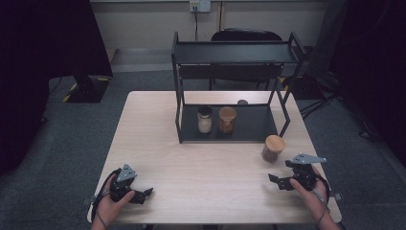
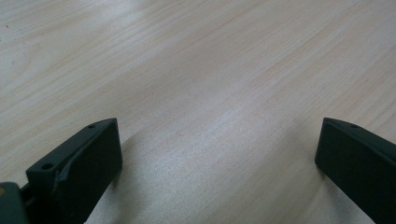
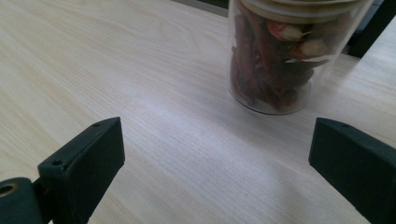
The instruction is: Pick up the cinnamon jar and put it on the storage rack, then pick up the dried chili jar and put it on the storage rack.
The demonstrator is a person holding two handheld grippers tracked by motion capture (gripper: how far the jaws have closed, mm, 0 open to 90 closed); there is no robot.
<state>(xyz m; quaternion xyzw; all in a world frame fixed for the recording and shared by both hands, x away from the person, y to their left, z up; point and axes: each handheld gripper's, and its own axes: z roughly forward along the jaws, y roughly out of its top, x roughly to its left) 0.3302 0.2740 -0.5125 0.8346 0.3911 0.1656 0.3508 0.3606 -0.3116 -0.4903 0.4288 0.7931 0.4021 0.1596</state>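
A glass jar of dried red chillies (image 1: 273,148) with a wooden lid stands on the table just in front of the black rack (image 1: 230,136), at its right corner. In the right gripper view the same jar (image 3: 275,60) sits a short way ahead of the jaws. My right gripper (image 1: 276,181) is open, low over the table near the front right edge, and holds nothing. My left gripper (image 1: 146,194) is open too, near the front left edge, over bare wood (image 2: 215,93). On the rack's lower shelf stand a white-filled jar (image 1: 204,120) and a wooden-lidded orange-brown jar (image 1: 227,120).
The two-tier black metal rack has a bare top shelf (image 1: 234,51) and stands at the back of the wooden table (image 1: 206,167). A dark chair (image 1: 246,36) stands behind it. A small dark disc (image 1: 242,102) lies behind the lower shelf.
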